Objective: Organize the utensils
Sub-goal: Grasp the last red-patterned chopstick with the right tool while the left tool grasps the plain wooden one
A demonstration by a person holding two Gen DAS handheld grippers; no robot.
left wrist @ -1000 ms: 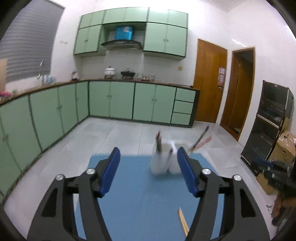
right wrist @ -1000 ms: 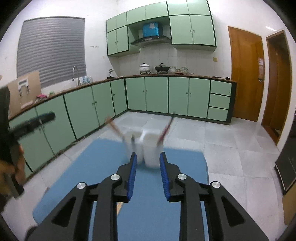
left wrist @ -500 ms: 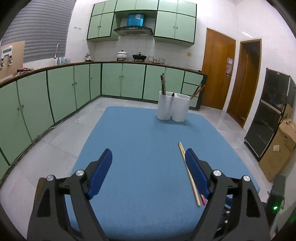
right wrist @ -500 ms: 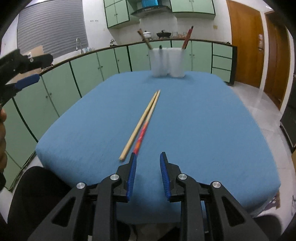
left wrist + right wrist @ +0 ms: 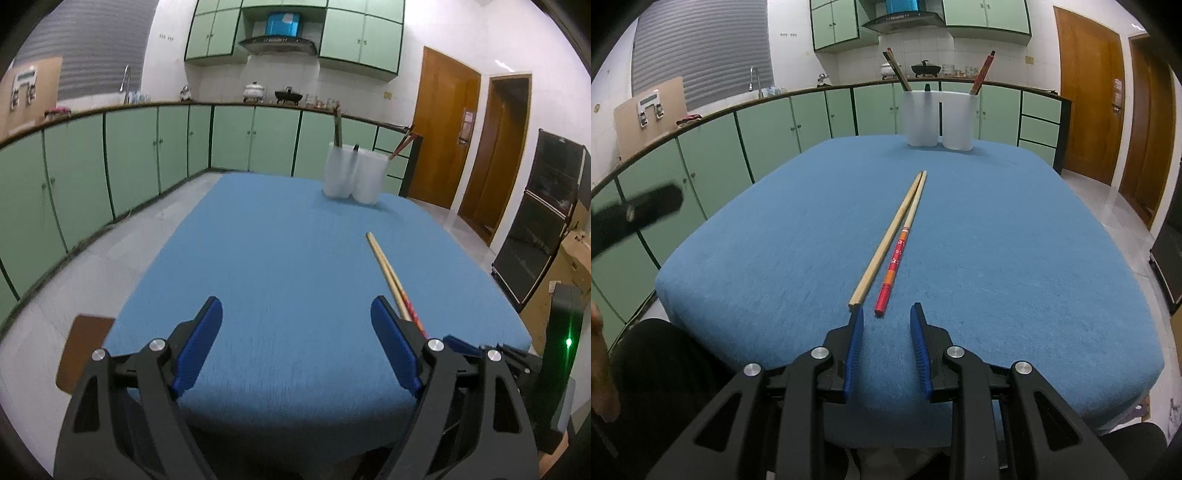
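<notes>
Two chopsticks lie side by side on the blue table: a plain wooden one (image 5: 891, 236) and a red-patterned one (image 5: 897, 254). They also show in the left wrist view (image 5: 388, 269). A white two-cup holder (image 5: 938, 120) stands at the far edge with chopsticks in each cup; it shows in the left wrist view (image 5: 352, 175) too. My right gripper (image 5: 886, 314) is open a little and empty, its tips just short of the chopsticks' near ends. My left gripper (image 5: 297, 314) is wide open and empty, above the table's near edge, left of the chopsticks.
The blue cloth-covered table (image 5: 1015, 240) fills the middle. Green kitchen cabinets (image 5: 110, 166) run along the left and back. A wooden door (image 5: 443, 133) and a black cabinet (image 5: 546, 221) stand at the right. A cardboard box (image 5: 574, 258) sits on the floor.
Both grippers have drawn back from the white holder to the table's near edge. The right gripper now sits just behind the two lying chopsticks. Both stay empty.
</notes>
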